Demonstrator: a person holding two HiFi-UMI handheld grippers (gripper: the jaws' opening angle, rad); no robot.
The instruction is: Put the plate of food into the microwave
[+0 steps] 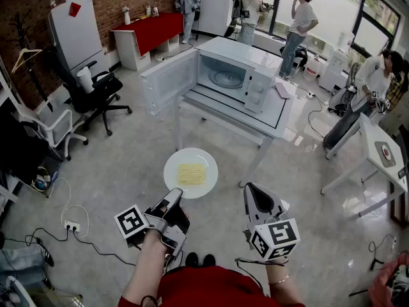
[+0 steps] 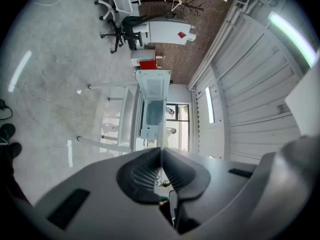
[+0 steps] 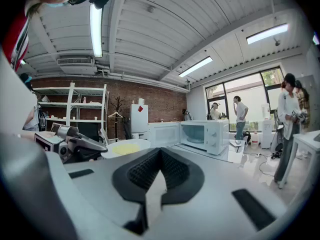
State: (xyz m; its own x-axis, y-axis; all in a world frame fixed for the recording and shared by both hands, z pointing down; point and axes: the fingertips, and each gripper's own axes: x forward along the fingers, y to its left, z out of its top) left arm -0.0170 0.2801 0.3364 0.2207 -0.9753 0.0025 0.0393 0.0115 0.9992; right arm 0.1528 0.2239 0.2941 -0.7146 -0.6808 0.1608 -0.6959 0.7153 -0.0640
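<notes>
Black office chair [image 1: 99, 91] at ten o'clock, beside a white board [image 1: 75, 31]. Red-topped counter [image 1: 150, 31] at eleven o'clock against brick. Standing people [image 1: 300, 18] at one o'clock; power strip [image 1: 71, 226] at eight o'clock on the floor.

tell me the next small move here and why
Probably carry the plate forward toward the microwave. The left gripper is shut on the plate's rim, the microwave door hangs wide open, and the plate is held above the floor, short of the table.

The door [image 1: 169, 80] of the microwave [image 1: 255, 85] is hanging wide open to the left, jutting past the edge of the surface [image 1: 271, 119] and leaving the chamber's mouth unblocked. Bare floor [image 1: 128, 165] is stretching in front, with an office chair [image 1: 96, 91] standing well apart at left.
</notes>
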